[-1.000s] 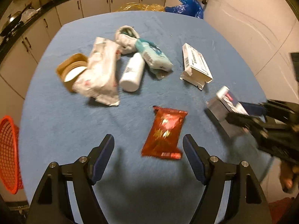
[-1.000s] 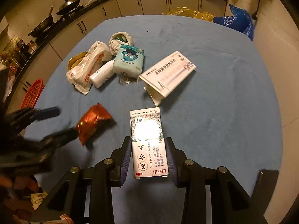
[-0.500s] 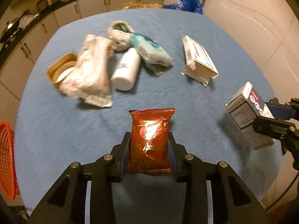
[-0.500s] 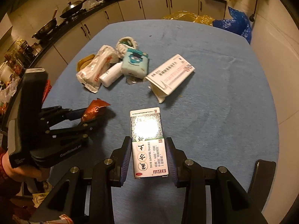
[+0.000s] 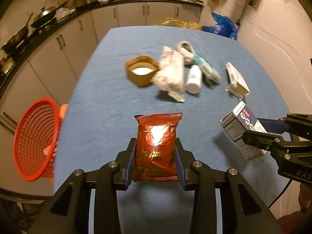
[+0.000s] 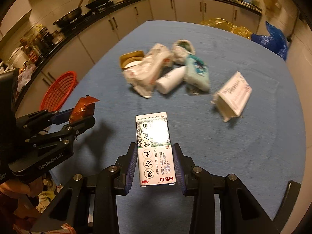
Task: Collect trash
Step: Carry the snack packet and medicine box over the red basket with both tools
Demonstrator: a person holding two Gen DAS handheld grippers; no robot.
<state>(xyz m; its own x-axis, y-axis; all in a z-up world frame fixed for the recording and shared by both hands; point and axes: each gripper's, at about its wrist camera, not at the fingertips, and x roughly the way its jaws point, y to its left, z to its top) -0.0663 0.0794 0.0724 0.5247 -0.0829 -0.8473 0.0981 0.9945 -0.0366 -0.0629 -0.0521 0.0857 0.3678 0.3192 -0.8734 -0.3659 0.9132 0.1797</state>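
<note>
Far left, red mesh basket [image 5: 37, 142] sat off the table edge, tilted, below the blue tablecloth [image 5: 109, 105]. Left gripper [image 5: 156, 159] was clenched on a red foil snack packet [image 5: 157, 144], packet upright between both pads, lifted clear of the cloth; its shadow fell on the cloth below. Mid-table trash pile, well apart from both grippers: tan square lid [image 5: 141, 70], crumpled white wrapper [image 5: 172, 74] touching it, white bottle [image 5: 194, 79] lying on its side just beside the wrapper, teal tissue pack [image 5: 207, 71] next, a balled white sock-like rag [image 5: 185, 48] behind. Opened white carton [image 5: 237, 81] lay further right, apart from the pile. Right gripper [image 6: 155, 165] was grasping a white medicine box [image 6: 155, 146] printed with green and Chinese text, pads pressed on both long sides, box held above the cloth. Blue plastic bag [image 6: 273, 39] and yellow bag [image 6: 224, 25] sat beyond the table's far edge. Background blurred.
</note>
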